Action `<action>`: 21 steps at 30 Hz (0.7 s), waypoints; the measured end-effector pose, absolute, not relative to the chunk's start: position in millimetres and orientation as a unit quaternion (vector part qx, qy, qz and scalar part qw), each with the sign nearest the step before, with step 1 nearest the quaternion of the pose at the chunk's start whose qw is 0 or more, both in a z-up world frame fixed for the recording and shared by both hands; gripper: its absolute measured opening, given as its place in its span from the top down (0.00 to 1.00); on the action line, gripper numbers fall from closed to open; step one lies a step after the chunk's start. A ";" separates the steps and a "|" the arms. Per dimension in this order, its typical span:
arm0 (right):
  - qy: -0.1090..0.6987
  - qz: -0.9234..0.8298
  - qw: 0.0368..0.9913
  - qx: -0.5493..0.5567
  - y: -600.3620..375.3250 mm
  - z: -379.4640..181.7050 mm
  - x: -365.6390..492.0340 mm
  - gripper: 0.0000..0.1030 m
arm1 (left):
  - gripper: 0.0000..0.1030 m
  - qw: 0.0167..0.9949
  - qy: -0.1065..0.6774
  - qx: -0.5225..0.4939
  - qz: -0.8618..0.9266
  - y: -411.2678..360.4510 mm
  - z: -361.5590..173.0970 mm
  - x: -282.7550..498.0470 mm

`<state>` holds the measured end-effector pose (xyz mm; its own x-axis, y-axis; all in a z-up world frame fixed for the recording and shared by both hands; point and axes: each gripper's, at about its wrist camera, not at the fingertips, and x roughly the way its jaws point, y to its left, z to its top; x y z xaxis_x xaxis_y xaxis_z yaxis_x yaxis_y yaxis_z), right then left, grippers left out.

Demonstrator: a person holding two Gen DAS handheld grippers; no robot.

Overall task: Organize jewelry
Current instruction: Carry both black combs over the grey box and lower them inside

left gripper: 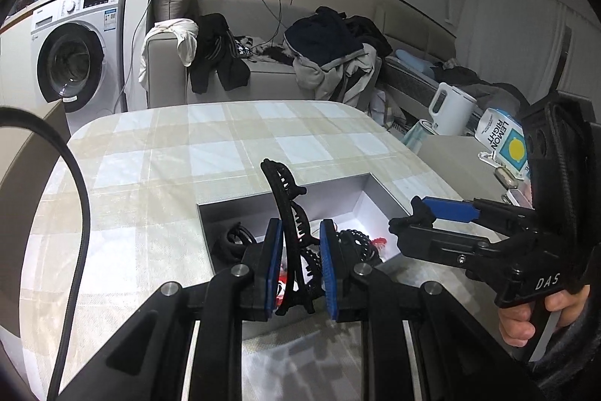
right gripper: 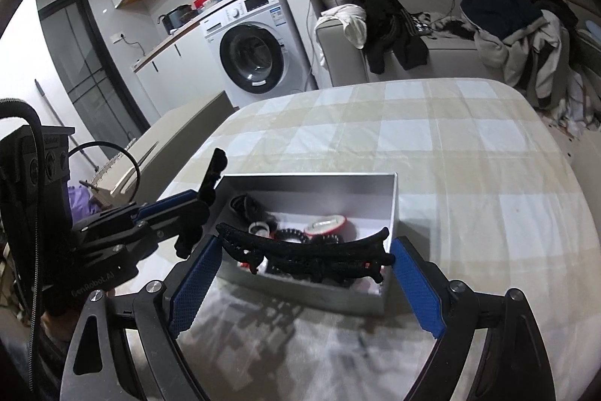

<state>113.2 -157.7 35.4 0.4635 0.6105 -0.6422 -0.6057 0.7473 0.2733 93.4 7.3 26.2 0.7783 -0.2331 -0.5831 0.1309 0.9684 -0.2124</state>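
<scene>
A white open box (left gripper: 370, 198) (right gripper: 390, 213) sits on the checked tablecloth. It holds black hair ties (right gripper: 248, 205), a black coil tie (right gripper: 291, 235) and a red and white piece (right gripper: 325, 224). My left gripper (left gripper: 300, 262) (right gripper: 195, 209) is shut on a long black hair claw (left gripper: 285, 209), which stands upright over the box's near left part. My right gripper (right gripper: 304, 288) (left gripper: 417, 220) holds another long black hair claw (right gripper: 304, 252) lying crosswise between its blue pads (right gripper: 413, 284), above the box's near edge.
The table (left gripper: 150, 156) (right gripper: 450, 156) has a rounded far edge. Behind it stand a sofa with clothes (left gripper: 326, 51) and a washing machine (left gripper: 71, 62). At the right a side surface holds a white kettle (left gripper: 452, 108) and a carton (left gripper: 503, 141).
</scene>
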 end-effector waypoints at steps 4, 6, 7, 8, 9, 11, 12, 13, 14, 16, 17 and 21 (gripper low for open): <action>0.384 0.362 0.849 0.003 -153.7 33.4 120.6 0.12 | 0.86 0.939 0.320 -0.081 -0.093 8.6 24.1 97.0; 0.384 0.364 0.849 0.003 -151.1 33.8 122.5 0.11 | 0.86 0.939 0.321 -0.085 -0.092 10.6 23.0 97.8; 0.384 0.366 0.848 0.002 -149.5 33.6 123.4 0.11 | 0.86 0.939 0.321 -0.087 -0.092 11.4 22.4 97.8; 0.385 0.368 0.847 0.002 -147.7 33.2 124.7 0.11 | 0.86 0.939 0.321 -0.088 -0.091 11.9 21.9 98.4; 0.386 0.368 0.846 0.001 -145.7 32.3 125.8 0.11 | 0.86 0.938 0.322 -0.089 -0.091 12.9 20.6 99.2; 0.389 0.368 0.845 0.000 -143.0 30.0 127.1 0.11 | 0.86 0.938 0.323 -0.088 -0.089 13.6 19.1 101.2; 0.390 0.368 0.844 0.000 -142.0 28.8 127.9 0.11 | 0.86 0.938 0.324 -0.088 -0.087 14.6 18.4 101.9; 0.392 0.369 0.842 0.001 -140.6 27.0 129.0 0.11 | 0.86 0.938 0.325 -0.088 -0.086 15.3 18.1 102.6; 0.394 0.368 0.842 0.000 -139.4 25.7 130.0 0.11 | 0.86 0.937 0.326 -0.090 -0.086 16.3 17.6 103.5; 0.395 0.367 0.842 -0.002 -137.3 23.8 131.0 0.11 | 0.86 0.937 0.327 -0.090 -0.084 16.9 16.8 105.2; 0.395 0.368 0.842 -0.001 -136.7 23.3 132.1 0.11 | 0.86 0.937 0.327 -0.089 -0.083 17.1 16.5 105.3; 0.396 0.366 0.842 -0.006 -134.1 22.8 133.4 0.11 | 0.86 0.937 0.327 -0.092 -0.082 19.5 15.4 104.3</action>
<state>133.4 -134.1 22.8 0.4197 0.6111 -0.6711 -0.6207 0.7327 0.2790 104.3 19.5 15.4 0.7723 -0.2146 -0.5979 0.0937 0.9694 -0.2269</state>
